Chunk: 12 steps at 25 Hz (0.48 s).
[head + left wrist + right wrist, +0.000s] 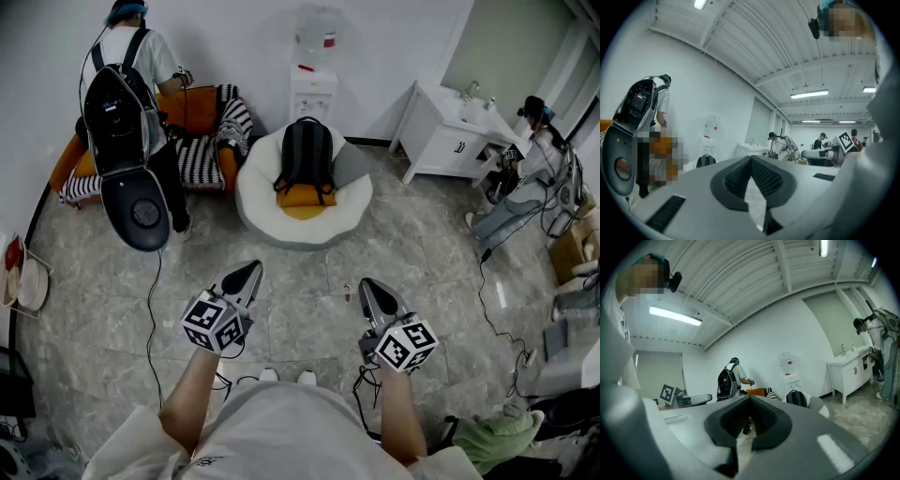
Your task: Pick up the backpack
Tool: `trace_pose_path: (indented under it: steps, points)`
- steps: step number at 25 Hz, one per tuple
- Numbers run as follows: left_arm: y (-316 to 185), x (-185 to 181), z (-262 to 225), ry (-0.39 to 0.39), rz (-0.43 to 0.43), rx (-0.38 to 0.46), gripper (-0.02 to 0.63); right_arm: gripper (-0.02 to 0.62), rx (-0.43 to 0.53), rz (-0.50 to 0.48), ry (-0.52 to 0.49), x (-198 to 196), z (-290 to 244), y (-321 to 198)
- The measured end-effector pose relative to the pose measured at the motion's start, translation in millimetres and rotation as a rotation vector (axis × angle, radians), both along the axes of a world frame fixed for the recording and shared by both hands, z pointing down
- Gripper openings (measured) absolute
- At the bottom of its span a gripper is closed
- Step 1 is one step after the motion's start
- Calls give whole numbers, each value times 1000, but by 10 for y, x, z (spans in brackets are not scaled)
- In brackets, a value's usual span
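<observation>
A black backpack (307,155) stands upright on a white beanbag chair (262,192) against the far wall, with an orange cushion (304,199) at its foot. It shows small in the left gripper view (706,161) and in the right gripper view (796,398). My left gripper (251,269) and right gripper (367,284) are held level over the floor, well short of the beanbag. Both are shut with nothing between the jaws.
A person wearing a large black pack (122,112) stands at the left by an orange sofa (192,111). A water dispenser (313,80) stands behind the beanbag. A white cabinet (448,131) and a second person (534,169) are at the right. Cables (155,319) cross the marble floor.
</observation>
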<state>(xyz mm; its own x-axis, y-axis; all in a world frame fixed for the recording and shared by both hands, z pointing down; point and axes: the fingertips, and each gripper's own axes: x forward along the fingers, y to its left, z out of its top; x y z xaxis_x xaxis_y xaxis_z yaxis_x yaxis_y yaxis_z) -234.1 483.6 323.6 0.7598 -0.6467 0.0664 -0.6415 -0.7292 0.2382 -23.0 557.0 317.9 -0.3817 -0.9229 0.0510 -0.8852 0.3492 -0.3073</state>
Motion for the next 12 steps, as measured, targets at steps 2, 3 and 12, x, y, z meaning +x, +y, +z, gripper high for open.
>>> trace_pose_path:
  steps: [2, 3, 12]
  points:
    - [0, -34, -25, 10, 1, -2, -3, 3, -1, -1, 9, -40, -29, 0]
    - [0, -54, -35, 15, 2, -4, -3, 3, -2, 0, 13, -59, -39, 0]
    - [-15, -225, -166, 1, 26, 18, -3, 3, -6, -1, -5, -243, -146, -25]
